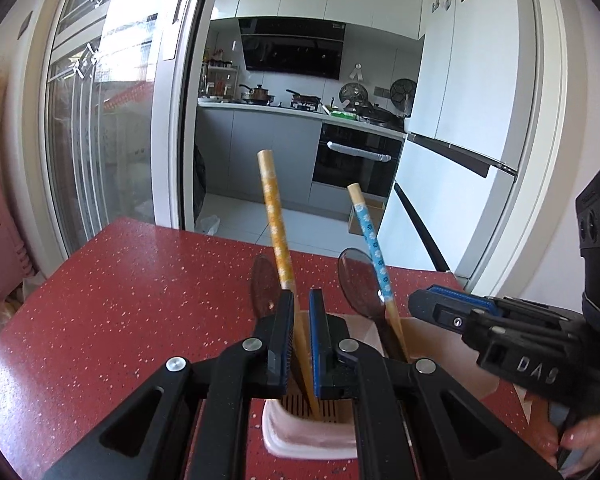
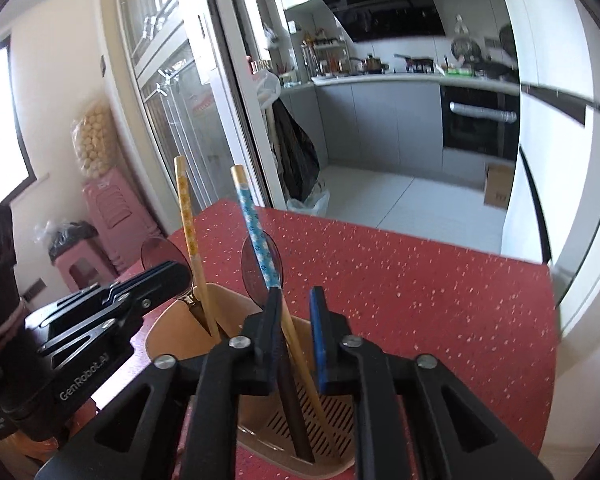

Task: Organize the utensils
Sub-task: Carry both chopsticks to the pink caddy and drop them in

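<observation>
Left gripper (image 1: 300, 344) clamped on yellow chopstick (image 1: 276, 220), tip down in holder (image 1: 300, 440) near tabletop (image 1: 120, 300) front edge. Right gripper (image 2: 296, 344) parted, blue chopstick (image 2: 256, 232) loose inside. Spoons (image 2: 262, 268) already stowed; only releasing left, probably.

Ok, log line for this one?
left hand-held gripper: shut on yellow chopstick | right hand-held gripper: open, blue chopstick between | utensil holder: loading

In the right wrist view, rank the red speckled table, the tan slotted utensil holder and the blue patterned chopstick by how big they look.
1. Red speckled table
2. Tan slotted utensil holder, though it sits nearer the camera
3. Blue patterned chopstick
</observation>
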Available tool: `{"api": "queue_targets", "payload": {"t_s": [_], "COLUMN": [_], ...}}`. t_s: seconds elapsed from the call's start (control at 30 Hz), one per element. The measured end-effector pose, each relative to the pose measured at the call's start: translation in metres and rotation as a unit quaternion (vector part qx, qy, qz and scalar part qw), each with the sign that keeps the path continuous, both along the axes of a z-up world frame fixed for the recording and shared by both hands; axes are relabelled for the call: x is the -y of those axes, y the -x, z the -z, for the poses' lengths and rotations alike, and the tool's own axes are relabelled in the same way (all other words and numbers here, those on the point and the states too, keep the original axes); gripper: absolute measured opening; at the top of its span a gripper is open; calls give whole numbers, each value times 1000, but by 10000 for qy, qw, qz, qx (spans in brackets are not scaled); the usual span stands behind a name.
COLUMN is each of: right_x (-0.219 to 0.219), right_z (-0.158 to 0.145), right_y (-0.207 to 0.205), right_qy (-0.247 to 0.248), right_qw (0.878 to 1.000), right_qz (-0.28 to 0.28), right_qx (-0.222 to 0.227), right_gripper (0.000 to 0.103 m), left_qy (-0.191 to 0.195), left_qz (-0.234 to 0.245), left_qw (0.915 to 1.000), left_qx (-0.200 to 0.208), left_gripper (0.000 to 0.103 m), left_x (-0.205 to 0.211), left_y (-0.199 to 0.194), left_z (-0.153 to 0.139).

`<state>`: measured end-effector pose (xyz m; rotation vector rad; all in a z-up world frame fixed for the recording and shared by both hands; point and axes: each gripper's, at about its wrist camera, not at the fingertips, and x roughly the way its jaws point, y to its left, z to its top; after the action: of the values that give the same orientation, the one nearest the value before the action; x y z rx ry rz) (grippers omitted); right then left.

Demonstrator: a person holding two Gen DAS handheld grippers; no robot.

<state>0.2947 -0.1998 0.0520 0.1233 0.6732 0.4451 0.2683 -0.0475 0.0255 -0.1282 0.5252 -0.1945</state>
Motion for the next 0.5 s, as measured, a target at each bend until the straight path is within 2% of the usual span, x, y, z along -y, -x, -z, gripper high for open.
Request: {"api": "queue_targets", "payload": {"t_s": [0.03, 0.1, 0.4, 0.5], "right_x": [2, 3, -14, -19], "right_z": [0, 0, -2, 3], "right_y": [-1, 0, -13, -36], "right_qy": [-38, -44, 64, -28], "right_qw": [10000, 10000, 9988, 9967], "right_qz": [-11, -36, -333, -416], "right_qx": [-39, -49, -344, -704], "right_gripper": [32, 40, 51, 51], "left_qy": [5, 38, 228, 206], "left_qz": [-13, -39, -184, -227], "left_qw": [10000, 9999, 9980, 9975], "left_qx": [-26, -101, -552, -633], "left_gripper": [37, 37, 37, 37], "left_x": [-2, -6, -31, -39], "left_y": [2, 5, 27, 33], "left_z": [0, 0, 8, 11]}}
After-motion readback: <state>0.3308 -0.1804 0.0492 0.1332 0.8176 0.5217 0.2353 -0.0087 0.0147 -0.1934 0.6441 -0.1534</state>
